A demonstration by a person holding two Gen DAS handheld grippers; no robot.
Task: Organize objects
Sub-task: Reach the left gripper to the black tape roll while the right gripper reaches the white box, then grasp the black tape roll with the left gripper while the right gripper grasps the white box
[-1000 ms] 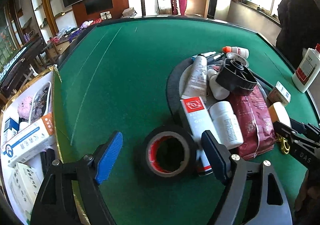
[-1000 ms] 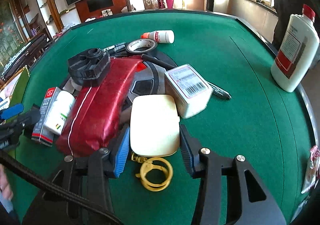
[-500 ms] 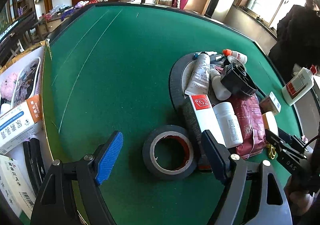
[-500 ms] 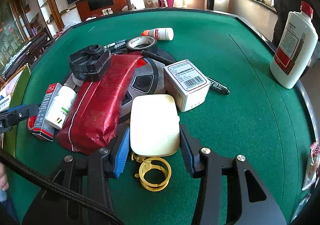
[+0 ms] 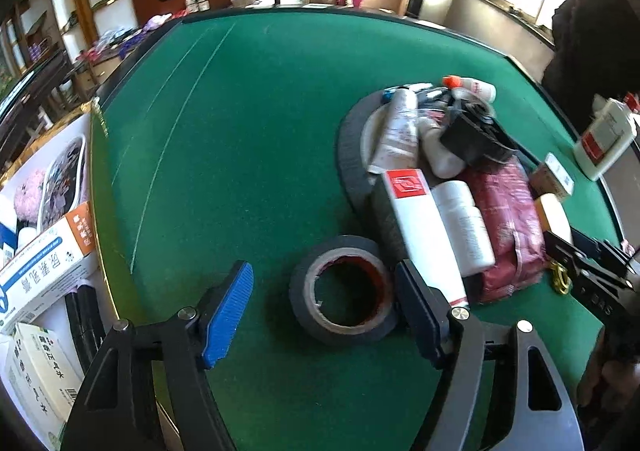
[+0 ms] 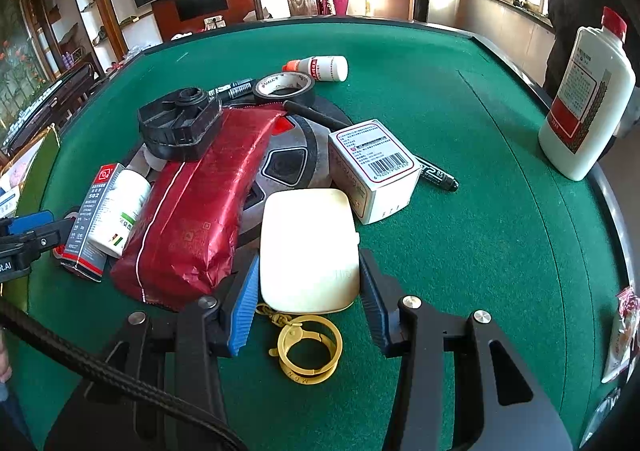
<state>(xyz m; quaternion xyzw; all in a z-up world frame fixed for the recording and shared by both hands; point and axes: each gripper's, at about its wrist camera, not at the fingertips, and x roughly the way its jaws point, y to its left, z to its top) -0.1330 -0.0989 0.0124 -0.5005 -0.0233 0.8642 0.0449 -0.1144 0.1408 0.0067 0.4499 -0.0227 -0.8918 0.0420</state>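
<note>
A grey tape roll [image 5: 298, 299] lies flat on the green felt between the fingers of my left gripper [image 5: 323, 265], whose jaws are closing. Its dark right finger [image 5: 416, 303] is at the roll's side, while the blue left pad [image 5: 228, 307] is still a gap away. My right gripper [image 6: 308, 257] is shut on a cream rounded case [image 6: 308, 243], with a pad against each side. A yellow key ring [image 6: 290, 331] hangs from the case and lies on the felt. Just to the case's left is a red foil packet [image 6: 200, 203].
A round grey tray [image 5: 352, 147] holds a tube, bottles, a black reel [image 6: 180, 123] and a glue box [image 6: 90, 219]. Beside it lie a barcoded white box [image 6: 372, 167] and a black marker [image 6: 436, 175]. A tall white bottle [image 6: 586, 99] stands at the right rim. Boxes lie off the left edge.
The left gripper's jaws have narrowed around the tape roll and the gripper has tipped further down. The right gripper and the cream case have not moved.
</note>
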